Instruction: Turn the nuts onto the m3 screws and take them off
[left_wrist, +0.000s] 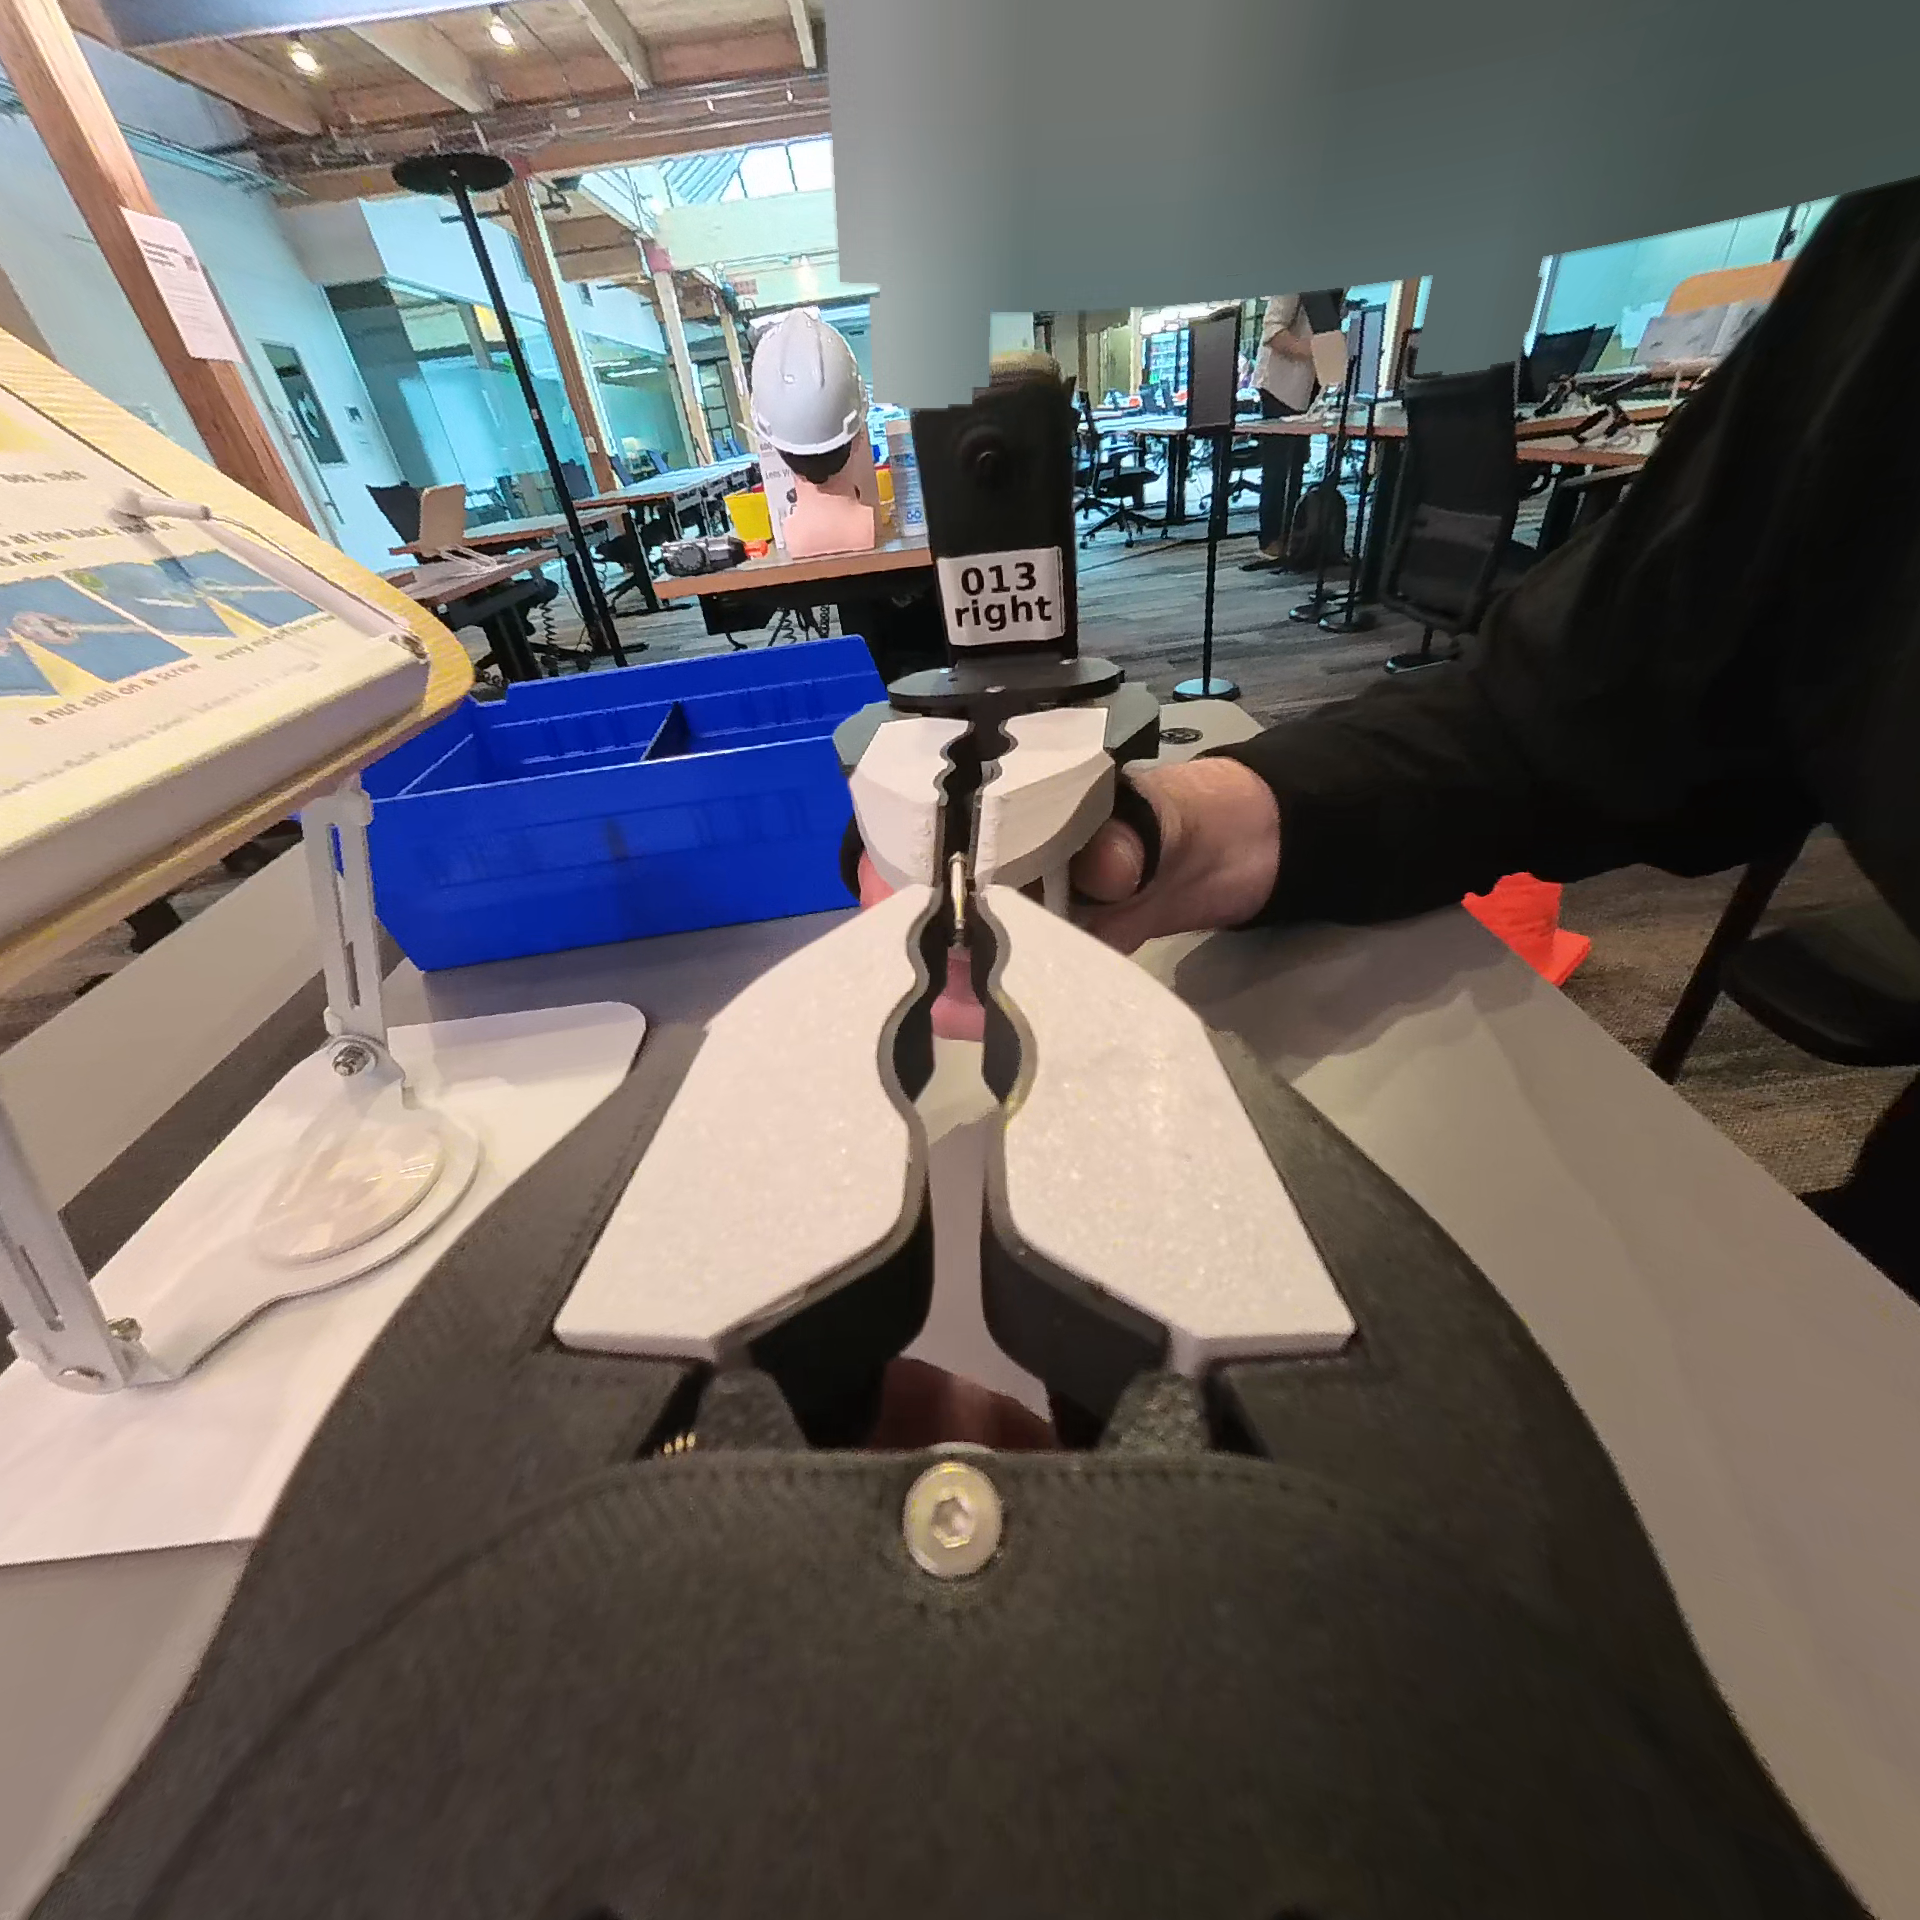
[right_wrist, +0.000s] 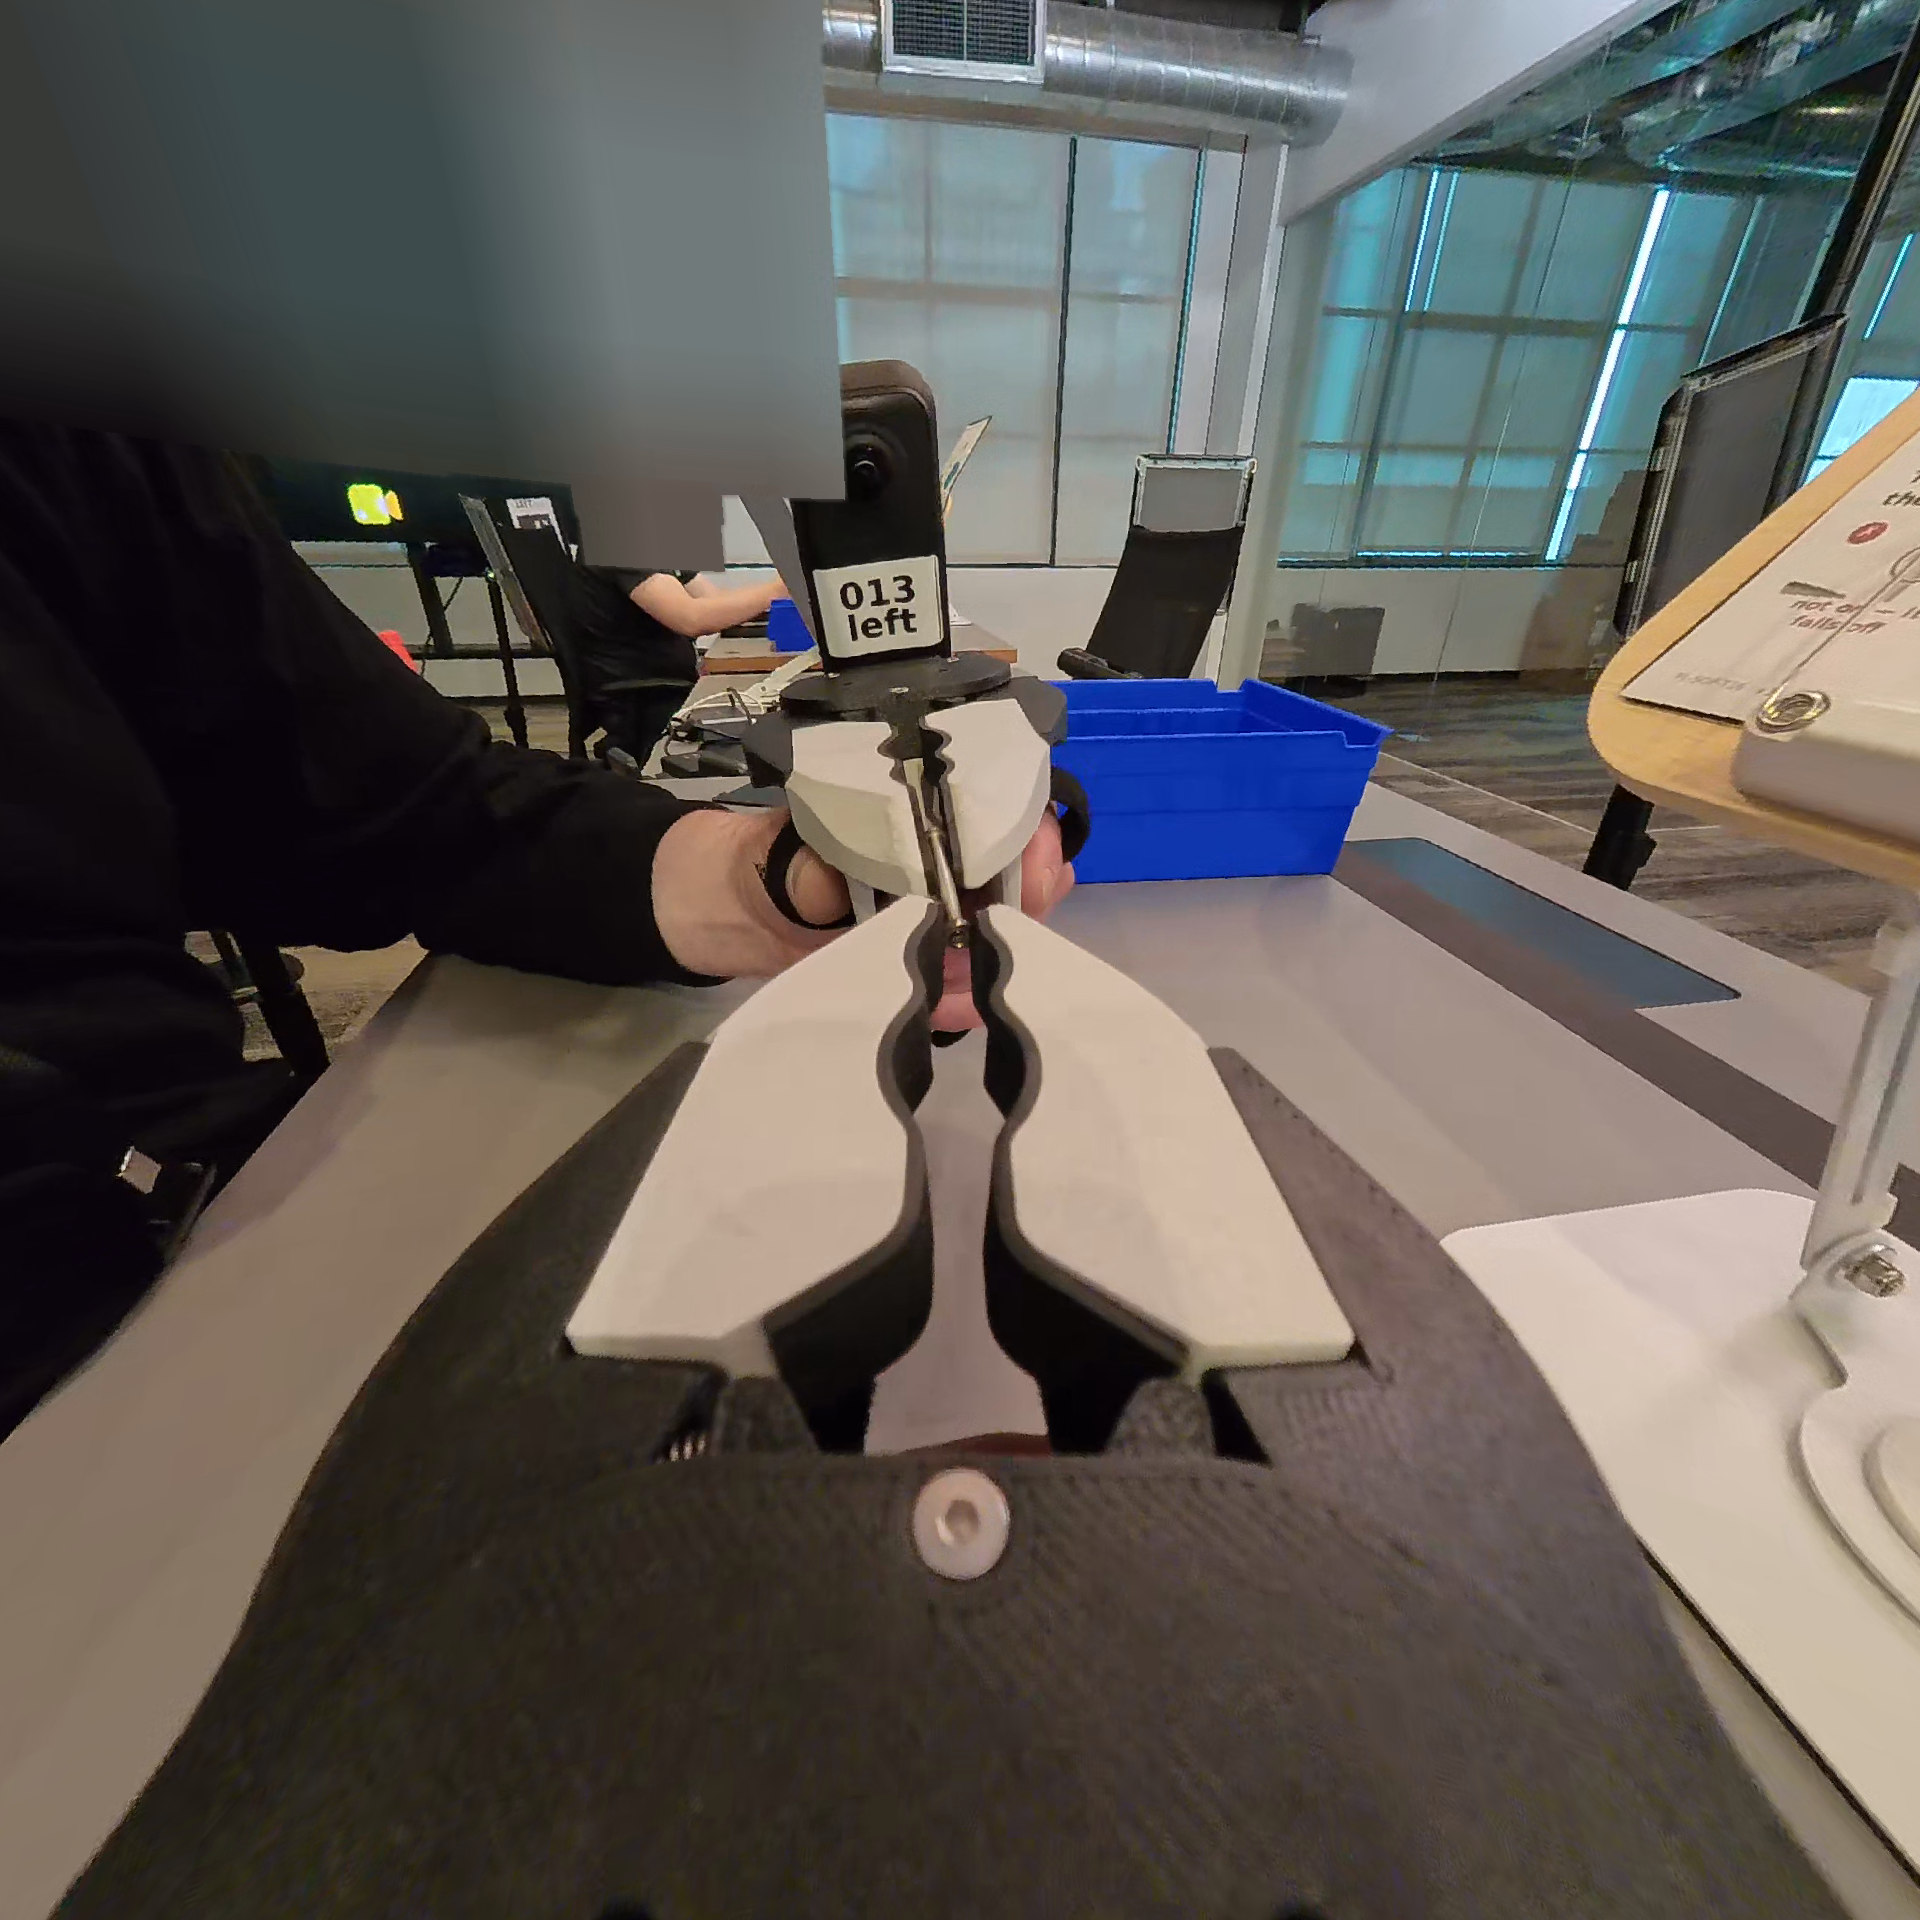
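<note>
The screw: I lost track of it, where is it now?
The screw is off the table, between the two facing grippers: the left gripper pinches one end, the right gripper meets the other, with the blue bin behind.

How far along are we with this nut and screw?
Done: both parts are picked up and brought together above the table. In hand: the left claw is shut on the screw, and the right claw pinches what looks like the nut at its end. Thread depth is too small to judge. Left: turning on, then off.
</note>
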